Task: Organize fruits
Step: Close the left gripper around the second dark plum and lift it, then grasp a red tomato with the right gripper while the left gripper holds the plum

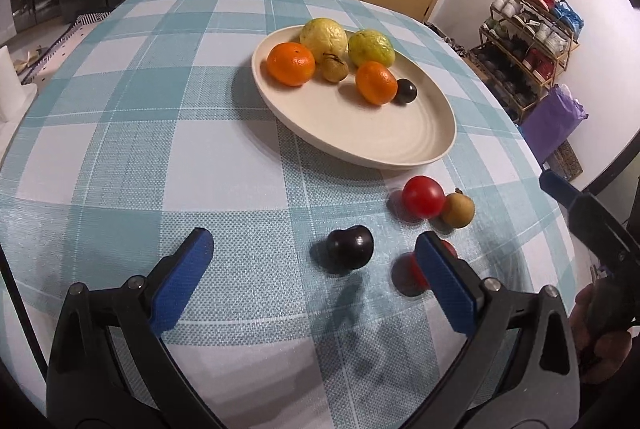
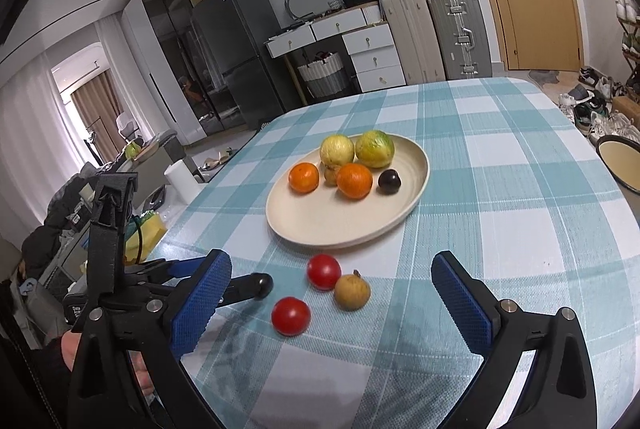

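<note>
A cream oval plate (image 1: 380, 133) (image 2: 320, 225) holds two oranges (image 1: 291, 63), two yellow-green guavas (image 1: 370, 47), a small brown fruit and a dark plum (image 1: 406, 91). On the cloth in front of it lie a dark plum (image 1: 350, 247), a red tomato (image 1: 423, 196) (image 2: 323, 271), a brown longan (image 1: 458, 210) (image 2: 352, 293) and a second tomato (image 2: 291, 316), half hidden behind my left finger in the left wrist view. My left gripper (image 1: 316, 249) is open, just short of the loose plum. My right gripper (image 2: 332, 285) is open and empty above the tomatoes and longan.
The table has a blue and white checked cloth (image 1: 160, 149). A white paper roll (image 2: 182, 179) stands off the table's left side. Suitcases, drawers and a shoe rack (image 1: 524, 41) stand beyond the table. A round dish (image 2: 622, 161) sits past the right edge.
</note>
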The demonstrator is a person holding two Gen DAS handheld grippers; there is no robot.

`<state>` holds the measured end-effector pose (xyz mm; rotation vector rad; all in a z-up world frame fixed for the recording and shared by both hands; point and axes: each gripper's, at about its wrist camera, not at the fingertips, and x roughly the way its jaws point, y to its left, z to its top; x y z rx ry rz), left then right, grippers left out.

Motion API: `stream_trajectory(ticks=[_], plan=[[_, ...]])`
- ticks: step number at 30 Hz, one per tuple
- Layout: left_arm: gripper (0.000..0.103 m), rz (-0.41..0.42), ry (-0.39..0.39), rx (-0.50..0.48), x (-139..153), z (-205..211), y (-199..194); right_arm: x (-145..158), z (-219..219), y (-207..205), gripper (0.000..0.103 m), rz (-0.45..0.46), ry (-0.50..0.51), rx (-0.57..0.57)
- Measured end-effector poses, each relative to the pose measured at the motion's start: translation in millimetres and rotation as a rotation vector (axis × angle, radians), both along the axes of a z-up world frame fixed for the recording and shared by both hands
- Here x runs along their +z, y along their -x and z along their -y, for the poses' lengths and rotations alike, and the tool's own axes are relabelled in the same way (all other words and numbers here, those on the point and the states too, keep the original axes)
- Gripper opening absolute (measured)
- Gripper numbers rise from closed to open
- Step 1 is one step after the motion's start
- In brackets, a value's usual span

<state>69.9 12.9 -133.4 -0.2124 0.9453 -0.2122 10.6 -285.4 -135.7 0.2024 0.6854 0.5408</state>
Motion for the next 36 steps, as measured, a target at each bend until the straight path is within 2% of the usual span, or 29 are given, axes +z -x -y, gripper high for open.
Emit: stream_trajectory(ticks=[8,13,14,19,30,36], plan=[[0.080,0.003,0.013,-0.014,-2.9,-0.8,-3.5,-8.3,-2.7,2.0,0.102,-0.023,0.005,0.009],[0.052,0.010,-0.001,-0.032,-2.4,2.2,-2.1,-9.6,-2.6,2.7,0.102,-0.030,0.003,0.008],[0.049,0.012,0.015,-0.043,-2.5,2.4,-2.3,-9.8,-2.6,2.7,0.102,-0.031,0.003,0.008],[0.021,0.025,0.044,-0.092,1.0,8.6,1.2,-9.8,-3.7,2.9,0.102,-0.033,0.004,0.008],[0.020,0.028,0.065,-0.091,4.2,4.3,4.3,-12.2,-4.3,6.7,0.102,-0.039,0.002,0.010],[0.020,0.060,0.066,-0.072,16.7,-4.6,9.2,-16.0,-7.9,8.7,0.102,-0.053,-0.006,0.030]])
